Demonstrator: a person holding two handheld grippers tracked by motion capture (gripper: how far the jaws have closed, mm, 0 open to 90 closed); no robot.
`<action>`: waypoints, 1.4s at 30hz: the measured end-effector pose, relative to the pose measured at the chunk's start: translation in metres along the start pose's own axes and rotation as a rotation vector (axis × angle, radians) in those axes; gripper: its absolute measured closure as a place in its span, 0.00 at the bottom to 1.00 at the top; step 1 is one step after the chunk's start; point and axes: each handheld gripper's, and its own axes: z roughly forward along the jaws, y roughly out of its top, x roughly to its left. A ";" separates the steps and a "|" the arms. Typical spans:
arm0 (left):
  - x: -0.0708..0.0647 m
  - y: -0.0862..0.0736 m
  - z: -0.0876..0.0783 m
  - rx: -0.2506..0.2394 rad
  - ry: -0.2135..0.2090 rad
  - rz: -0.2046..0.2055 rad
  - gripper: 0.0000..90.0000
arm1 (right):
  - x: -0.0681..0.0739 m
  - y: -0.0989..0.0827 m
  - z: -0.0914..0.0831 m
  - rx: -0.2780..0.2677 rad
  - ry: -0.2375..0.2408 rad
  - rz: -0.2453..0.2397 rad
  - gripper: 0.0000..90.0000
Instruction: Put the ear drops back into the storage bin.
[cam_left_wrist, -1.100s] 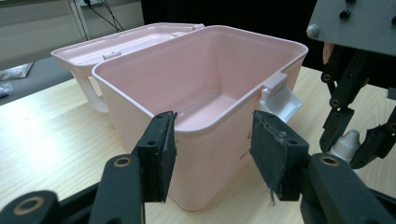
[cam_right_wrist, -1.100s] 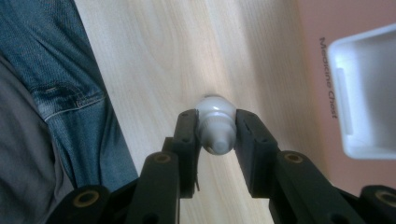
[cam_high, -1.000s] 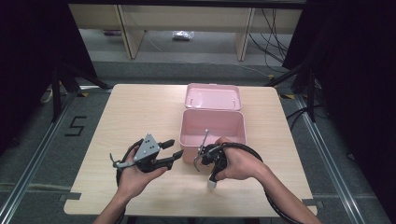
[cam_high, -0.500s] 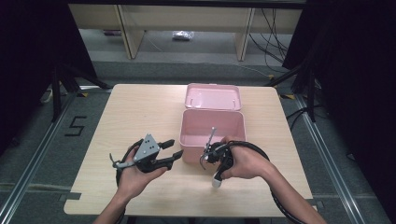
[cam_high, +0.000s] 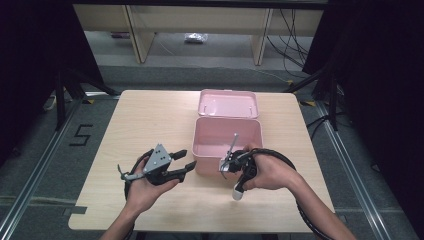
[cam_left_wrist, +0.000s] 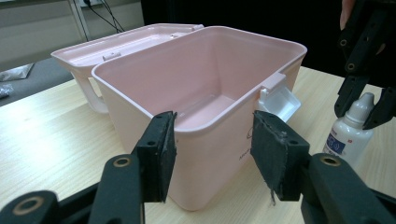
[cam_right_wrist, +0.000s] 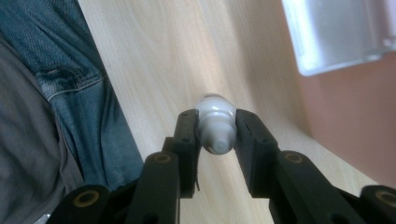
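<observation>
- While the pink box (cam_high: 227, 137) stands open in the middle of the wooden table (cam_high: 150, 120), its lid (cam_high: 228, 103) lies thrown back flat on the far side, hinged to the rear wall.
- From the left gripper view the box's pale pink inside looks bare and smooth, and a white latch (cam_left_wrist: 279, 100) sticks out from its front wall, near the corner that faces the bottle.
- That front wall stands between the bottle and the inside of the box — the rim rises above the bottle's cap as the left gripper view shows it.
- Beneath the table edge, in the right gripper view, the person's blue jeans (cam_right_wrist: 81, 98) show.
- The left gripper (cam_high: 182, 164) rests in the left hand (cam_high: 145, 187) just beside the box's near left corner, its jaws spread apart with nothing between the pads; they frame the box wall without touching it.
- The right gripper (cam_right_wrist: 215, 135) pinches the bottle (cam_right_wrist: 214, 125) — its two black pads press on either side just below the cap.
- The bottle is small and white, with a rounded white nozzle cap and a blue-printed label (cam_left_wrist: 337, 143) on its body.
- In the high view the bottle (cam_high: 238, 192) hangs tilted in front of the box's near wall, right of centre, close above the table; whether its base touches the wood I cannot tell.
- The right hand (cam_high: 267, 172) grips the tool beside the box's near right corner, its cable looping behind the wrist.
</observation>
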 end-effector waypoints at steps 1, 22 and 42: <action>0.000 0.000 0.000 0.000 0.001 0.001 0.54 | 0.001 0.000 -0.001 0.005 -0.001 0.013 0.79; -0.001 0.000 0.000 0.001 -0.002 -0.001 0.54 | -0.008 -0.014 -0.019 -0.011 -0.004 0.066 0.79; -0.001 -0.001 0.000 0.004 -0.001 -0.001 0.54 | -0.014 -0.024 -0.039 -0.042 -0.011 0.112 0.79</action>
